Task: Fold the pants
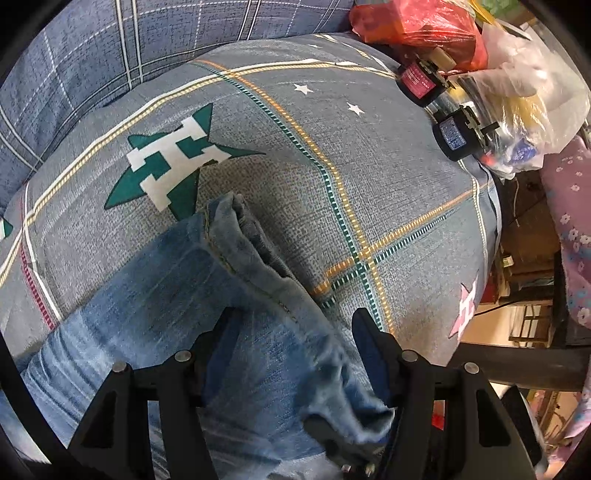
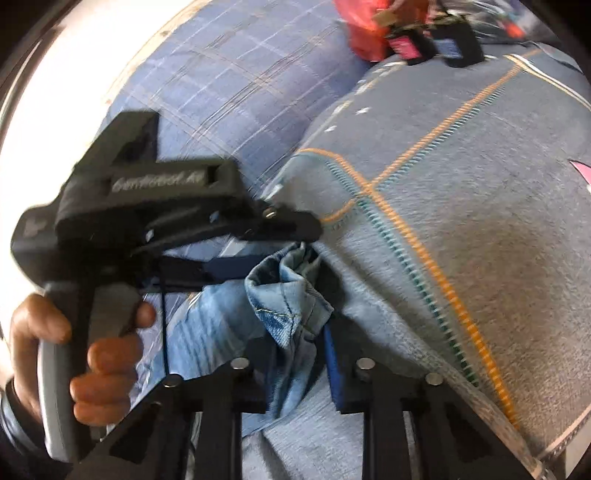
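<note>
Light blue denim pants (image 1: 177,295) lie on a grey patterned bedspread (image 1: 369,177). In the left wrist view my left gripper (image 1: 291,328) has its jaws wide apart, with a pant leg and its hem lying between them. In the right wrist view my right gripper (image 2: 295,354) has a bunched denim hem (image 2: 284,295) between its blue pads, and the jaws stand partly apart around it. My left gripper (image 2: 288,221) also shows there, held in a hand at the left, its fingers over the same denim.
A blue plaid quilt (image 1: 147,40) lies at the back. Two small black devices (image 1: 458,133) and red and clear plastic bags (image 1: 424,26) sit at the bed's far right edge. A pink floral cloth (image 1: 569,221) hangs beyond the bed's right side.
</note>
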Demonstrator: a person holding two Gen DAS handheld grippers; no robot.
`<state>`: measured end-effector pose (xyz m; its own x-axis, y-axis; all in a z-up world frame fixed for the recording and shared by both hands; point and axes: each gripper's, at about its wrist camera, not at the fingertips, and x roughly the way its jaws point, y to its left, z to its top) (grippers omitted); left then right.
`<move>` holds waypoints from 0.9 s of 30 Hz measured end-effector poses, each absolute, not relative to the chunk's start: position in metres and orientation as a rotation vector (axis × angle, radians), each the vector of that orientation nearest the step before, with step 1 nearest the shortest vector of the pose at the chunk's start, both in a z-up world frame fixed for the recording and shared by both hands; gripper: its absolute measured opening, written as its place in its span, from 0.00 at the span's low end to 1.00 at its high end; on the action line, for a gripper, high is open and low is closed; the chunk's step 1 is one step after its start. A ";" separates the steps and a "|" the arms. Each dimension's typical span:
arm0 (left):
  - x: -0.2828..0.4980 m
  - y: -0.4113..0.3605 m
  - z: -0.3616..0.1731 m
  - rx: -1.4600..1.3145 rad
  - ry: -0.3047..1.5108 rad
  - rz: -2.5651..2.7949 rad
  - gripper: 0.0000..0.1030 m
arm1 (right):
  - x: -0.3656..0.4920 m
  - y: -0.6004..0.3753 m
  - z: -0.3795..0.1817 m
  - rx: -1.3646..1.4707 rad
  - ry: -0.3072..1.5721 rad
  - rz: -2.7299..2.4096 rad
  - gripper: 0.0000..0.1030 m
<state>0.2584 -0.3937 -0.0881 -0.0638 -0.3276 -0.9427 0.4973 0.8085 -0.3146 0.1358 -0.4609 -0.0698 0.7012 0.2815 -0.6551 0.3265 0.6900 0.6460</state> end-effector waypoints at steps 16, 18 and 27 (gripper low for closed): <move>0.268 -0.323 -0.062 0.068 1.417 -0.602 0.09 | 0.148 -0.402 -0.034 0.582 0.766 0.214 0.18; 0.265 -0.306 -0.055 0.009 1.406 -0.614 0.09 | 0.144 -0.395 -0.030 0.555 0.764 0.234 0.18; 0.245 -0.203 -0.033 -0.238 1.336 -0.636 0.09 | 0.135 -0.343 -0.010 0.293 0.728 0.363 0.18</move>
